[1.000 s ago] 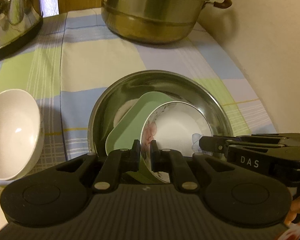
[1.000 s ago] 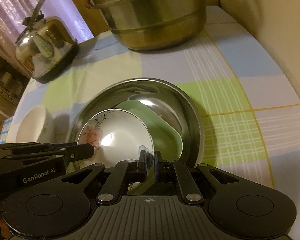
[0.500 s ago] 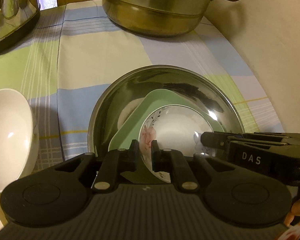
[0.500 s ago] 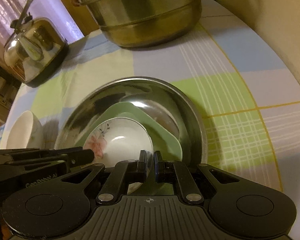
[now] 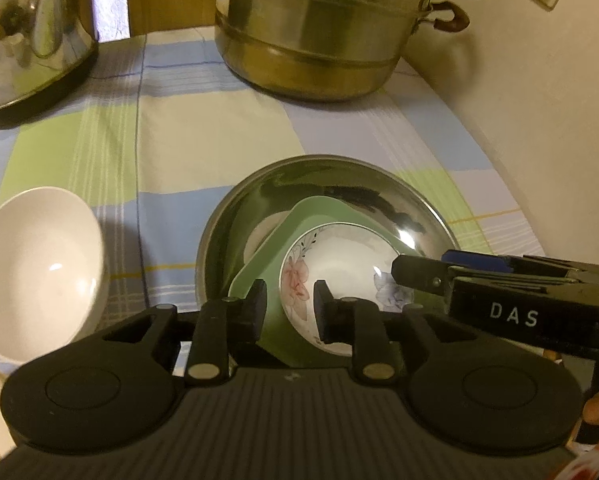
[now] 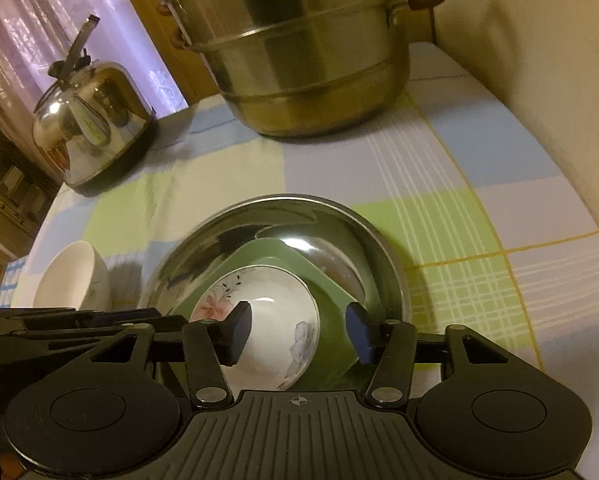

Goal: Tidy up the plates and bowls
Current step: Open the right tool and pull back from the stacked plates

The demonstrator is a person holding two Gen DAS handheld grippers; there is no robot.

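Left wrist view: left hand-held gripper parted around the floral bowl rim — bowl nested in the green plate, inside the steel basin, lower centre. Right hand-held gripper gapes wide.

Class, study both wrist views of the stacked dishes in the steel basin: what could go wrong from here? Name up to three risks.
1. Both the left gripper and right gripper stand open astride the rims of the floral bowl and green plate; withdrawing carelessly could snag them.
2. The stack sits off-centre in the steel basin and may slide.
3. The white bowl lies close beside the left gripper.
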